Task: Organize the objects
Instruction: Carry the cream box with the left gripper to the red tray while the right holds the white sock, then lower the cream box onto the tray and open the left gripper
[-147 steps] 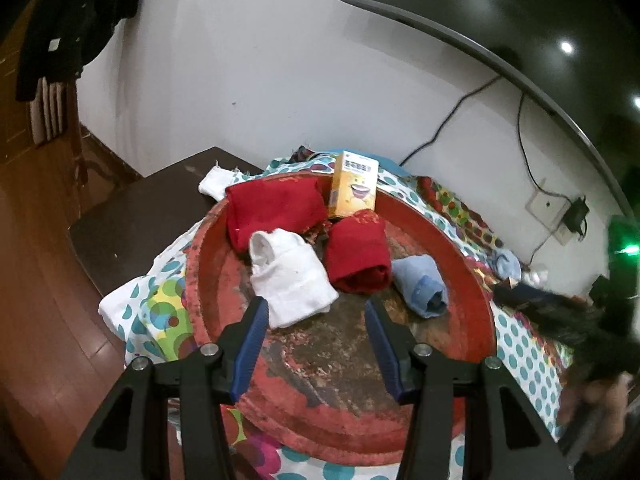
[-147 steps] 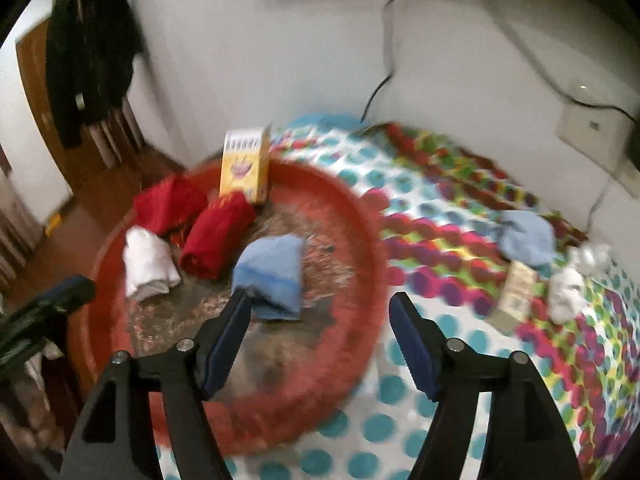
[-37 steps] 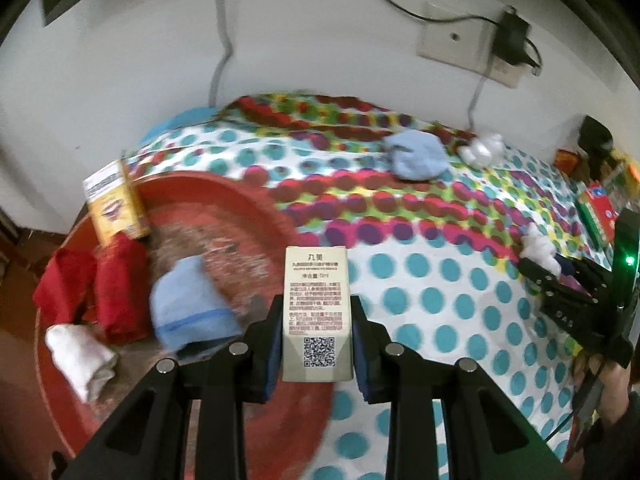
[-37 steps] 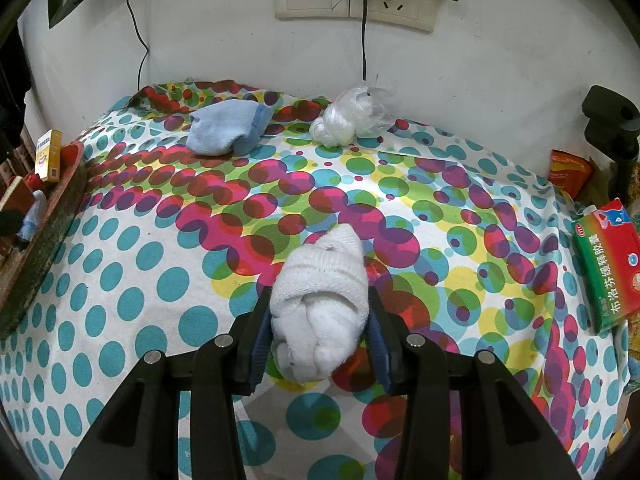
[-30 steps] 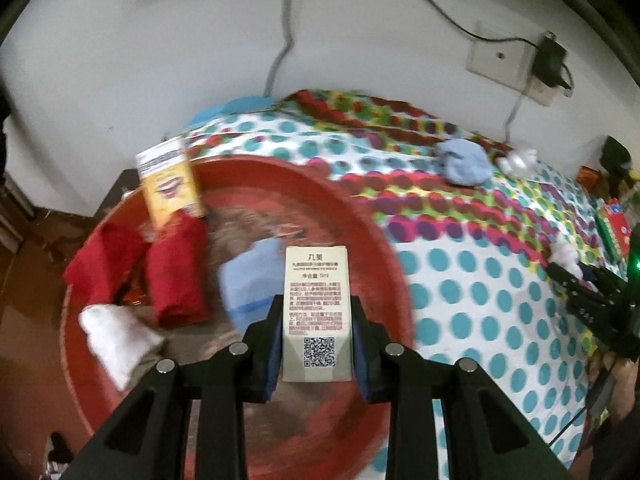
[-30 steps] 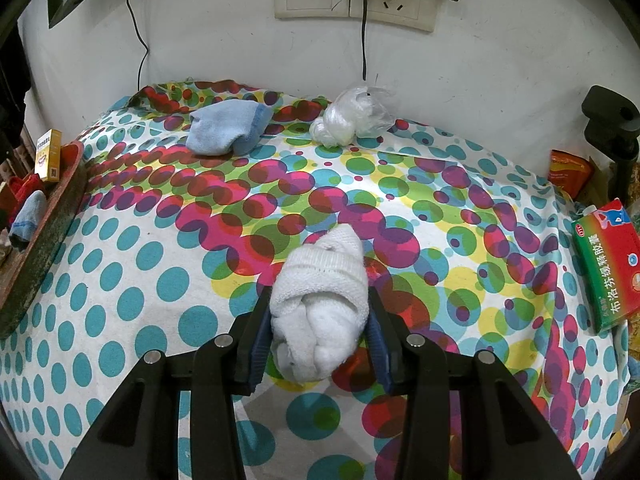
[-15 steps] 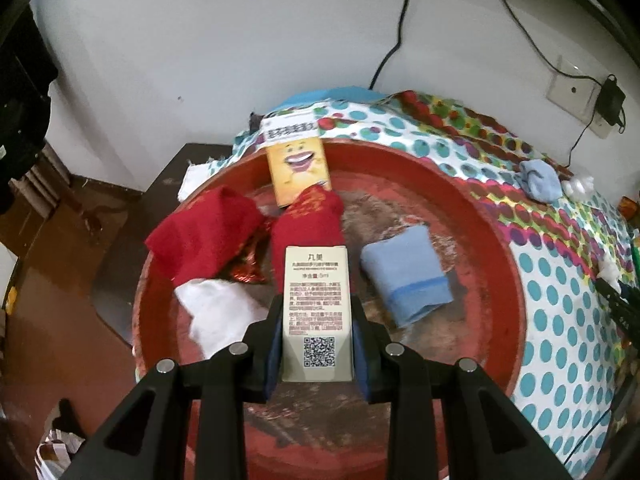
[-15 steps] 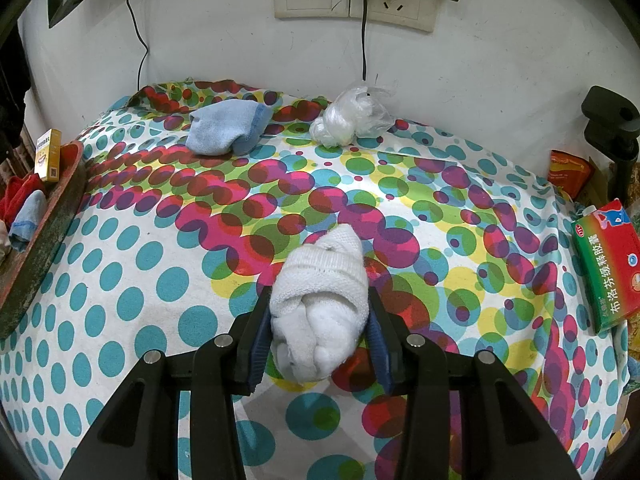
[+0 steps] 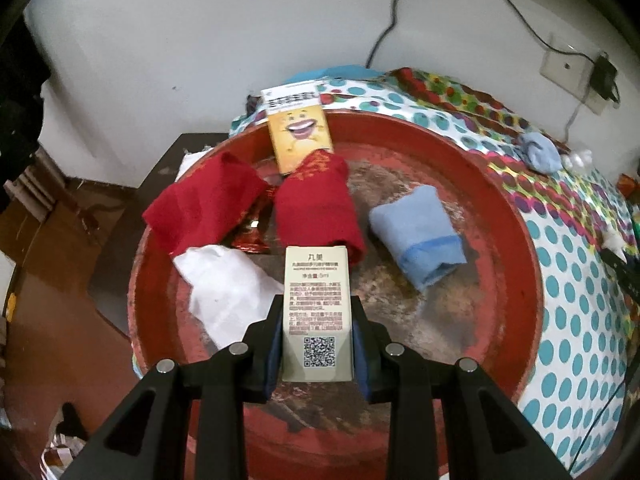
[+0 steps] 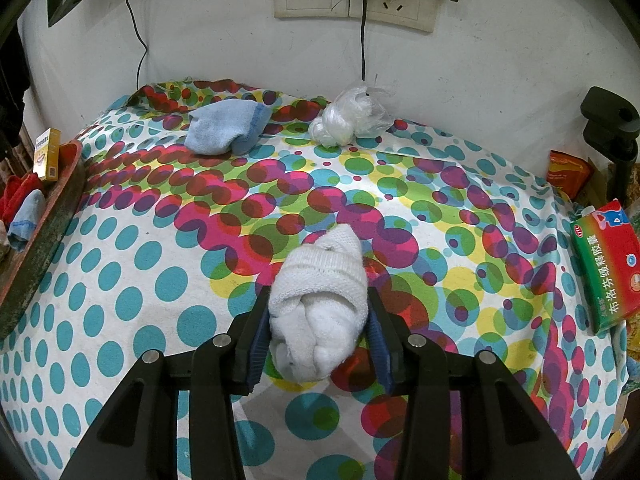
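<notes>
Left gripper (image 9: pixel 316 350): matte black plastic, two chunky angled arms, blue pads (image 9: pixel 273 350) inside fingers, four round silver screws on top. Right gripper (image 10: pixel 318 338): same build, black frame, blue ribbed pads (image 10: pixel 258 344), four silver screws too. No sleeves or cables showing.

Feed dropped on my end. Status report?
Left gripper shut on pale box, over red tray. Right gripper shut on white sock roll. Nothing in the way.

The pale carton (image 9: pixel 316 316) reads "九美" above "5ml", with a QR code at its near end. At the right, the red-green box (image 10: pixel 606 266) reads "OTC" and "布洛芬缓释胶囊".
</notes>
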{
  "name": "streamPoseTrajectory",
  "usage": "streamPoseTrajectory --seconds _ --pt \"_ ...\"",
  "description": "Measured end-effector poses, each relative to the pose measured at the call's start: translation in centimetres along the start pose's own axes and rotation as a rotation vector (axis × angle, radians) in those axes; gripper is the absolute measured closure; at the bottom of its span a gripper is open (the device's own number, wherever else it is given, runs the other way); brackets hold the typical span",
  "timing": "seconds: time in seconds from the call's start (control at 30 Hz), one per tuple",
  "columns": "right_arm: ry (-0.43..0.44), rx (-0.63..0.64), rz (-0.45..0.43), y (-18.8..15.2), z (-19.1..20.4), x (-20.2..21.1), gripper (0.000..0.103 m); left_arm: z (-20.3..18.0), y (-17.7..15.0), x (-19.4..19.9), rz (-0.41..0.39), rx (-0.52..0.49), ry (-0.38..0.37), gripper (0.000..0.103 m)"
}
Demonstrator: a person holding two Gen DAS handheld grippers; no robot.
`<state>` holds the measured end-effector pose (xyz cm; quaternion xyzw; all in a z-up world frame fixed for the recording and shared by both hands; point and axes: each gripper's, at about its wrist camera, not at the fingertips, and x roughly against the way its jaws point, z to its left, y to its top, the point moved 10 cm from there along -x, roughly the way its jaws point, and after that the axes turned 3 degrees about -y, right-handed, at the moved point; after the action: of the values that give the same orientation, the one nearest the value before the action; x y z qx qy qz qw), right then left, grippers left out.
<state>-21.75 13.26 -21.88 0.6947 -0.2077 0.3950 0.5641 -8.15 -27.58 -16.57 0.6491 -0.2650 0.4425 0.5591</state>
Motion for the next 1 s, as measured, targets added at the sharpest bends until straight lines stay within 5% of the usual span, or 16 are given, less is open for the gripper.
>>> streamPoseTrajectory --seconds 0.53,0.73,0.87,1.0 --pt "-0.001 0.001 0.000 0.1 -0.1 0.0 0.059 0.1 -2.3 -1.7 0.044 -0.081 0.049 0.073" --pt "-0.002 0.001 0.001 0.1 -0.2 0.0 0.058 0.2 -2.7 -1.6 0.043 -0.061 0.013 0.072" --pt "-0.001 0.001 0.001 0.1 -0.2 0.0 0.057 0.4 -2.7 -1.3 0.039 -0.034 -0.013 0.059" --pt "-0.002 0.001 0.001 0.1 -0.2 0.0 0.057 0.3 -2.7 -0.5 0.028 -0.044 -0.017 0.056"
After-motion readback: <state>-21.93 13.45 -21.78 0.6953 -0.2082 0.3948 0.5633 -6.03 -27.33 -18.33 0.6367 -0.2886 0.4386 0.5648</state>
